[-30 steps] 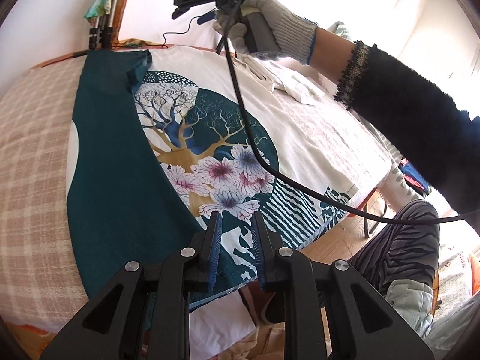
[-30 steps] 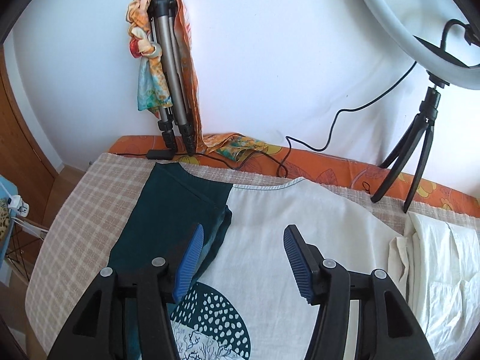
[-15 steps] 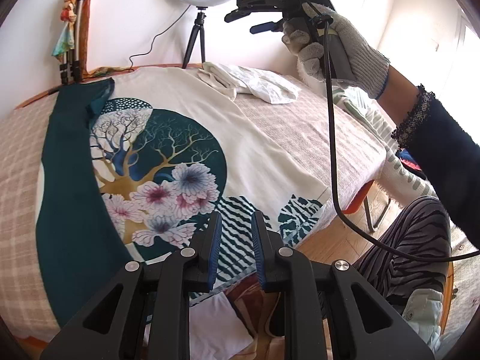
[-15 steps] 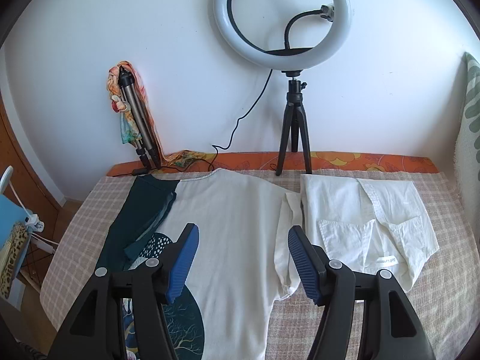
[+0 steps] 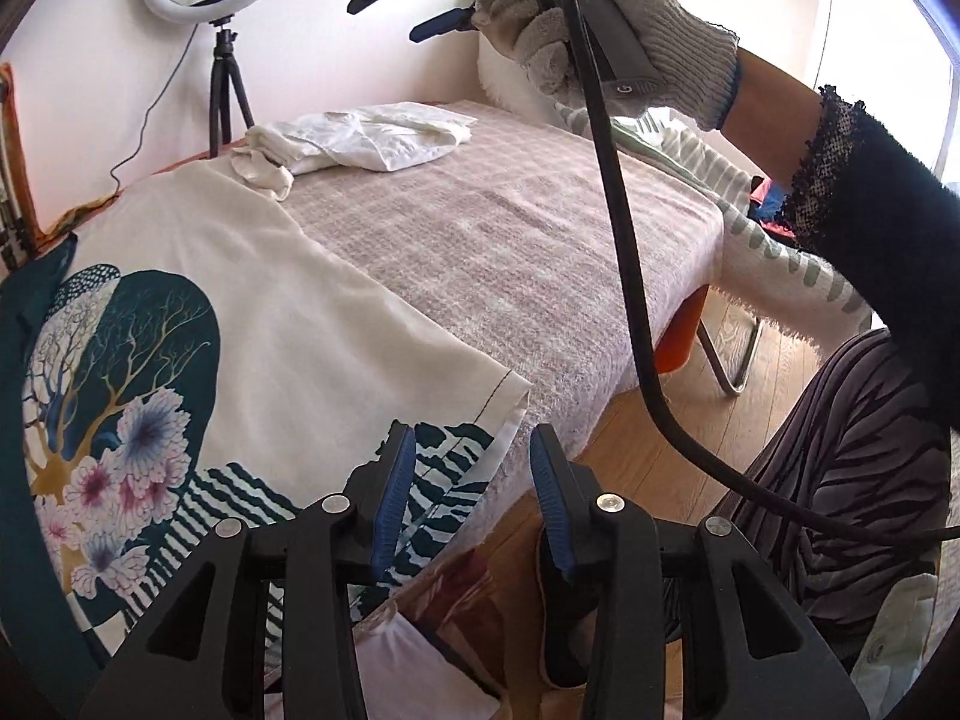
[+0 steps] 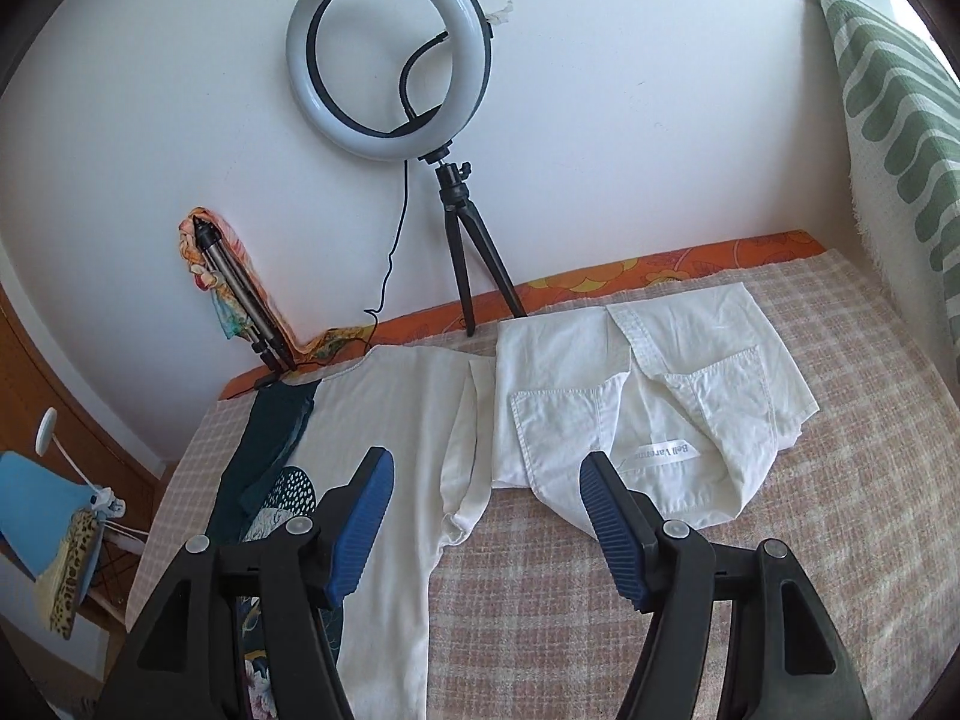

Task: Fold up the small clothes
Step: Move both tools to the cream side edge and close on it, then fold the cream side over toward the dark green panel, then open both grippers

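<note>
Two garments on pink checked blanket (image 6: 690,600): cream tree-print tee (image 5: 252,300), folded white shirt (image 6: 648,396). L gripper (image 5: 474,480) jaws opening, empty, over tee hem; R gripper (image 6: 486,516) open, empty. White wall, ring light (image 6: 390,60).

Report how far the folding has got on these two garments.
Done: nothing clearly; the printed top lies spread flat with one teal side turned in, the white shirt loosely bunched. In hand: left gripper, jaws opening, hovers by the top's hem corner; right gripper is open, empty. Left: folding both.

Bare checked blanket (image 6: 690,630): open passage right of printed top (image 6: 396,420) and nearer than white shirt (image 6: 648,408). Ring light tripod (image 6: 468,264) blocks the far edge.
</note>
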Tool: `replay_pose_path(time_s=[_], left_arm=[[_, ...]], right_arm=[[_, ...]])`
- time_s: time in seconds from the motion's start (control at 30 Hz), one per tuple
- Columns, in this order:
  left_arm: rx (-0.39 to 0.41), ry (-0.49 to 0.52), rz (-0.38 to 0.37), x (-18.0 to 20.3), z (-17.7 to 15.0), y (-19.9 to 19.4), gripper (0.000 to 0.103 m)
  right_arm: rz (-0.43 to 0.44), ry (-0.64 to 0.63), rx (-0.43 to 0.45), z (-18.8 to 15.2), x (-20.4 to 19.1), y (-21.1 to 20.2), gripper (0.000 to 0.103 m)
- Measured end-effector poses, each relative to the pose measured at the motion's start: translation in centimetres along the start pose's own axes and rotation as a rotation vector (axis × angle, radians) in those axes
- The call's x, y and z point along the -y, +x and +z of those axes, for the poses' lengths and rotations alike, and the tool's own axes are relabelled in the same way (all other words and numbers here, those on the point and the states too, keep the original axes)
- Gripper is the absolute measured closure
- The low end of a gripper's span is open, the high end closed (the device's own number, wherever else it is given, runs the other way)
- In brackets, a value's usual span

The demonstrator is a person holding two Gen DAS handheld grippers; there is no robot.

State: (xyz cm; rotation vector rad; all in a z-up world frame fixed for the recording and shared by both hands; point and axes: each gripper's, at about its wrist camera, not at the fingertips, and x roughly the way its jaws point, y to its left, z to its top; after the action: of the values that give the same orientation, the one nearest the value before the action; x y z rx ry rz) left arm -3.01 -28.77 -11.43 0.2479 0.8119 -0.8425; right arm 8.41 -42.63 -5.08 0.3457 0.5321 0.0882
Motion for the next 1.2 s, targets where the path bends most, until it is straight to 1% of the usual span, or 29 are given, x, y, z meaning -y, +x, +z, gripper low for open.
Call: replay_pose_path(time_s=[0.07, 0.13, 0.2, 0.23, 0.3, 0.4, 0.47, 0.53, 0.63, 0.7, 0.73, 0.83, 0.97, 1.1, 1.13, 1.17, 1.2], left_arm=[[-0.012, 0.029, 0.017, 0.7, 0.2, 1.0, 0.065], [-0.021, 0.064, 0.057, 1.5, 0.5, 2.1, 0.065], [-0.035, 0.075, 0.091, 1.7, 0.7, 3.2, 0.065], [-0.045, 0.069, 0.094, 1.7, 0.8, 3.6, 0.065], [-0.033, 0.049, 0.091, 1.6, 1.1, 3.8, 0.065], [-0.026, 0.05, 0.101, 1.6, 1.3, 3.8, 0.065], [-0.013, 0.047, 0.102, 1.6, 1.4, 3.9, 0.071], [0.003, 0.036, 0.083, 1.4, 1.4, 3.9, 0.094], [0.012, -0.029, 0.052, 0.2, 1.5, 3.7, 0.1], [0.016, -0.088, 0.03, -0.8, 1.3, 3.3, 0.101], [0.02, -0.117, 0.019, -1.3, 1.2, 3.0, 0.101], [0.035, -0.193, -0.008, -2.4, 0.7, 2.1, 0.101], [0.044, -0.225, -0.015, -3.1, 0.3, 1.4, 0.101], [0.053, -0.25, -0.03, -3.8, 0.4, 1.3, 0.101], [0.055, -0.254, -0.035, -3.8, 0.4, 1.3, 0.102], [0.055, -0.262, -0.04, -3.9, 0.4, 1.2, 0.102], [0.056, -0.272, -0.048, -4.1, 0.4, 1.2, 0.102]], right_arm=[[0.004, 0.04, 0.008, 0.1, 1.8, -0.4, 0.036], [0.012, 0.071, 0.012, 0.0, 3.2, -0.6, 0.034], [0.028, 0.087, 0.004, -0.2, 4.1, -0.3, 0.034], [0.034, 0.089, -0.006, -0.3, 4.3, 0.1, 0.034], [0.05, 0.085, -0.027, -0.5, 4.3, 1.1, 0.034], [0.111, 0.094, -0.061, -0.7, 3.9, 2.8, 0.035], [0.148, 0.091, -0.089, -0.9, 3.1, 4.3, 0.036], [0.171, 0.085, -0.122, -1.1, 2.3, 6.1, 0.04], [0.169, 0.063, -0.17, -1.5, 1.0, 8.7, 0.044], [0.173, 0.048, -0.199, -1.7, 0.2, 10.3, 0.048], [0.171, 0.039, -0.212, -1.8, -0.2, 11.1, 0.051], [0.141, -0.013, -0.248, -2.1, -1.7, 13.4, 0.052], [0.068, -0.07, -0.301, -2.8, -2.8, 15.9, 0.053], [-0.007, -0.119, -0.33, -3.6, -3.0, 17.1, 0.053], [-0.014, -0.12, -0.335, -3.8, -2.8, 17.3, 0.053], [-0.012, -0.116, -0.341, -4.0, -2.6, 17.6, 0.054], [-0.014, -0.112, -0.348, -4.1, -2.5, 17.8, 0.062]])
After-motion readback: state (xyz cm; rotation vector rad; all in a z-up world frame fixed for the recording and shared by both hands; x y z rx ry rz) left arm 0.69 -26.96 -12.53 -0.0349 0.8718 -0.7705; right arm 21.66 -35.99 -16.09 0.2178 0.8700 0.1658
